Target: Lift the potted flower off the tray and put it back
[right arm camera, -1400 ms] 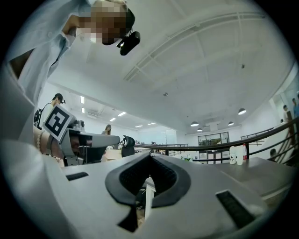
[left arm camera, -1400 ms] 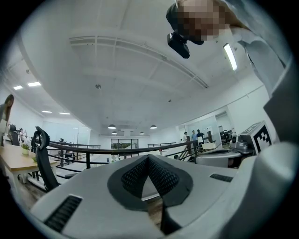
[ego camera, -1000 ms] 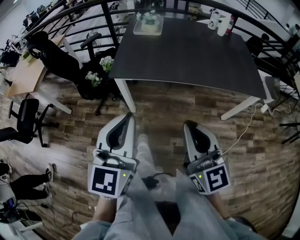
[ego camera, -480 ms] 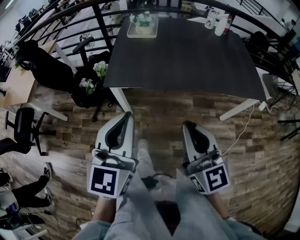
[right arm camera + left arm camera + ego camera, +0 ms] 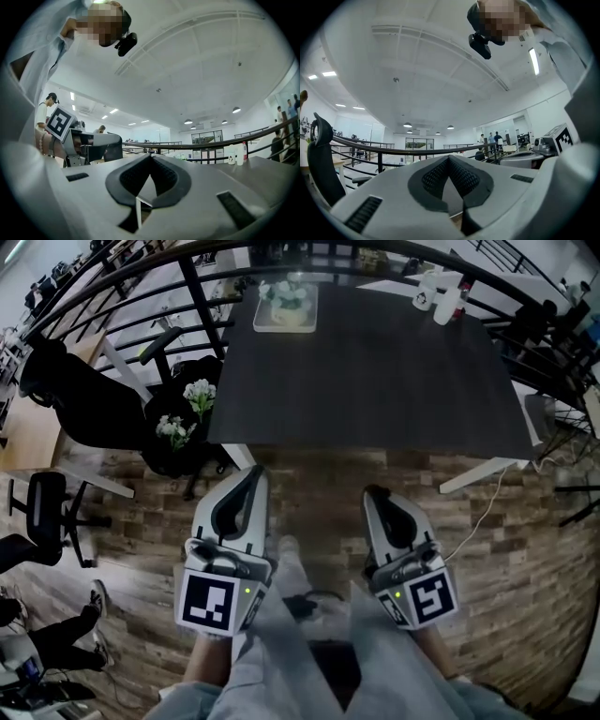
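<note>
Wood-plank floor (image 5: pixel 323 474) underfoot, matte dark table (image 5: pixel 375 371) ahead, both grippers empty.
The left gripper (image 5: pixel 252 472) and right gripper (image 5: pixel 376 494) are held level, side by side, smooth grey jaws pressed together on nothing. The potted flower (image 5: pixel 286 296) sits in its pale rectangular tray (image 5: pixel 284 328) at the table's eleven o'clock corner.

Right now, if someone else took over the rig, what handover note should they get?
Left gripper: shut, empty, held level over the floor, short of the table.
Right gripper: shut, empty, alongside the left one.
Potted flower: stands in the tray at the table's far left corner, with neither gripper near it.
Done: no lift shows yet.
Left: step up to the table, open the jaws, grip the pot, lift it off the tray, set it back.
</note>
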A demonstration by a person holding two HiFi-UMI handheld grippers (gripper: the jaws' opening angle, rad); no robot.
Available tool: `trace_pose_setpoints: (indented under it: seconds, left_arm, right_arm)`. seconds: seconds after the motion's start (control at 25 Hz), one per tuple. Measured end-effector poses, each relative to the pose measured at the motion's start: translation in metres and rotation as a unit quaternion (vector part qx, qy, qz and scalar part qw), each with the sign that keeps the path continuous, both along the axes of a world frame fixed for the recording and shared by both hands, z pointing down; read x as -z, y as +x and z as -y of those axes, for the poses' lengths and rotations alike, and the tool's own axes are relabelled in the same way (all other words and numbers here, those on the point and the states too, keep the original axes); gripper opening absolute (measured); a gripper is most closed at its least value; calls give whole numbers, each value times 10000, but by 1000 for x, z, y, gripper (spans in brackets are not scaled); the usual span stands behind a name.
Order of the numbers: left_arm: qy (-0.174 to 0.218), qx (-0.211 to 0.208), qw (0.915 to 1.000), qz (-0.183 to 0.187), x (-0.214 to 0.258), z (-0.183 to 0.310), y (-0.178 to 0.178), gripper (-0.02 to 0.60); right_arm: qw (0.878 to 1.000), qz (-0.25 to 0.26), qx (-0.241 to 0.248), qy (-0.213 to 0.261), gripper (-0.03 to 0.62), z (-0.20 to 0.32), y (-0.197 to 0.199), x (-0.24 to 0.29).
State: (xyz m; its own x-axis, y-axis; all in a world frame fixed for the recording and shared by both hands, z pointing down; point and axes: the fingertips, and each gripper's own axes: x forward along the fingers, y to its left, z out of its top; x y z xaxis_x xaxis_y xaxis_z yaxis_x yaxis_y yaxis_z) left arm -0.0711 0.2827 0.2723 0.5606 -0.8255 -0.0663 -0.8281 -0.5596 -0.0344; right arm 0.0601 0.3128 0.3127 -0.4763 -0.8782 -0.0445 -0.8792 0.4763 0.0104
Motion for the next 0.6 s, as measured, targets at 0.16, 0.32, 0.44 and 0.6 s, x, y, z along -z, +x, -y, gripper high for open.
trace_pose_setpoints:
  seconds: [0.16,0.32,0.44,0.6]
  left_arm:
    - [36,-97,9999,13,4,28,-5,-2]
    - [60,-170,9998,-38,8,60,-9,-2]
    - [63,-222,9997,-34,12,83,-10,-2]
    - [131,-263,9996,-27,22,113,-11,-2]
  right_arm:
    - [10000,-26,-66,14,4,26,-7,4]
    - [9999,-50,-164,-8,3,54,-10,5]
    - [9997,-63,-229,-43,3,76,-12,9]
    - [9996,-13,-287,-44,3,104,-14,18]
